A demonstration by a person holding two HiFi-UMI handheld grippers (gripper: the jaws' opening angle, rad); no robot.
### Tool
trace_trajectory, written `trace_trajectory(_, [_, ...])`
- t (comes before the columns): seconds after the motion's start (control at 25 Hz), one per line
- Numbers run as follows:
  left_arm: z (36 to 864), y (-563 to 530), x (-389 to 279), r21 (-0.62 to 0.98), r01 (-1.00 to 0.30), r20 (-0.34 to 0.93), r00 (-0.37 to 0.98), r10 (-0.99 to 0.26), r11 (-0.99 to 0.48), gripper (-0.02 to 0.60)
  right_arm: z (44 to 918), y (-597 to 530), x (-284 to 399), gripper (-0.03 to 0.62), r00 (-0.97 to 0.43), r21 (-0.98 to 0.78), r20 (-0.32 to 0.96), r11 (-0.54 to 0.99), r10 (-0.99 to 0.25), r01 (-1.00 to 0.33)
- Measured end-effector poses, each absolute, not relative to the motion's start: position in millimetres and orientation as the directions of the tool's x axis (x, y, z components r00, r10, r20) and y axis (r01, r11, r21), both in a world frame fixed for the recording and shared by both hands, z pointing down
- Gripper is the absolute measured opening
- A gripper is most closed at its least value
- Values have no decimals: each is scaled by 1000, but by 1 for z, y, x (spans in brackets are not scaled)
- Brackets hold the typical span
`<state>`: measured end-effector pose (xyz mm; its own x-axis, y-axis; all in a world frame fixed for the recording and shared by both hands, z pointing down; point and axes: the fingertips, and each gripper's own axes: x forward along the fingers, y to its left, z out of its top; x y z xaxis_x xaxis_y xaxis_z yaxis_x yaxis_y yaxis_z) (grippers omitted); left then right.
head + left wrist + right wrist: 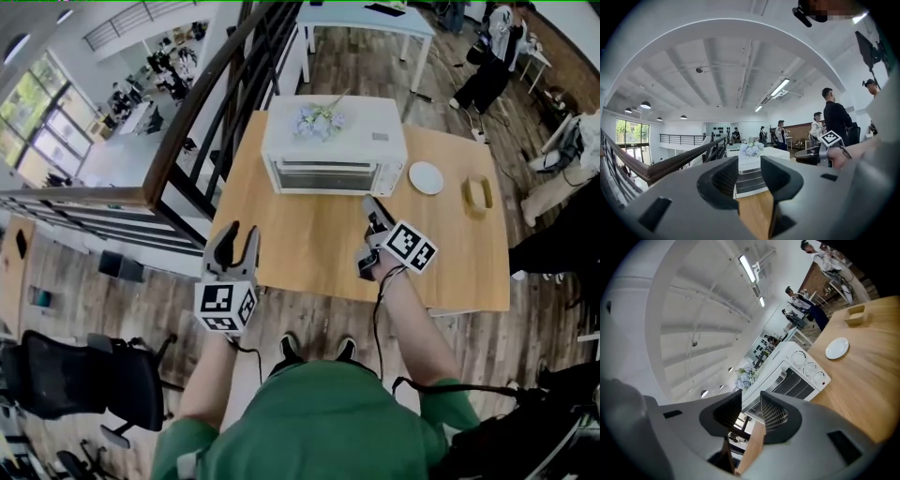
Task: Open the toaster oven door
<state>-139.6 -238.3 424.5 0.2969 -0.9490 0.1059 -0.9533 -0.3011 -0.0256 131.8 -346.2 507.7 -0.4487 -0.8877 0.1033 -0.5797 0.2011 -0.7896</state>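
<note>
A white toaster oven (333, 150) stands at the back of the wooden table (309, 244) with its glass door shut and a bunch of pale blue flowers (319, 120) on top. My right gripper (372, 204) hovers over the table just in front of the oven's right half, open and holding nothing. In the right gripper view the oven (792, 373) lies ahead beyond the open right gripper (751, 409). My left gripper (239, 232) is at the table's front left edge, also open and holding nothing. Through the open left gripper (744, 171) I see the oven (751, 164).
A white plate (426, 177) and a small wooden holder (478, 192) lie on the table right of the oven. A dark stair railing (202, 122) runs along the table's left side. An office chair (84, 375) stands at lower left; people stand in the background.
</note>
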Motion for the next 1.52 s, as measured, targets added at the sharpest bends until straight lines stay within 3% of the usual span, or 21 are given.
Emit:
trace_trajectory(0.36, [433,-243,-182,-36,-960,147,271,-951,-279,150,531,-392,116,144,-409,-913,83,95,-909,-397])
trace_trajectory(0.48, [433,-241,-194,-51,-966,155,244,-957,-254,150,539,-410,114,180,-397,-932,78,75,-914,-354])
trace_trajectory(1.04, [453,-224,-224,-85,-978,217,166,-962,-188,150,574,-471,112,233,-353,-954,114,-3,-929,-299])
trace_trajectory(1.16, [453,-223,-220,-87,-978,221,168,-961,-191,150,574,-473,114,230,-348,-959,114,-11,-931,-283])
trace_trajectory(1.32, [454,-224,-218,-93,-976,226,174,-959,-199,150,579,-471,114,147,-349,-967,105,-14,-931,-253])
trace_trajectory(1.52, [459,-226,-215,-89,-974,236,183,-954,-209,150,580,-466,111,135,-366,-971,81,9,-927,-238])
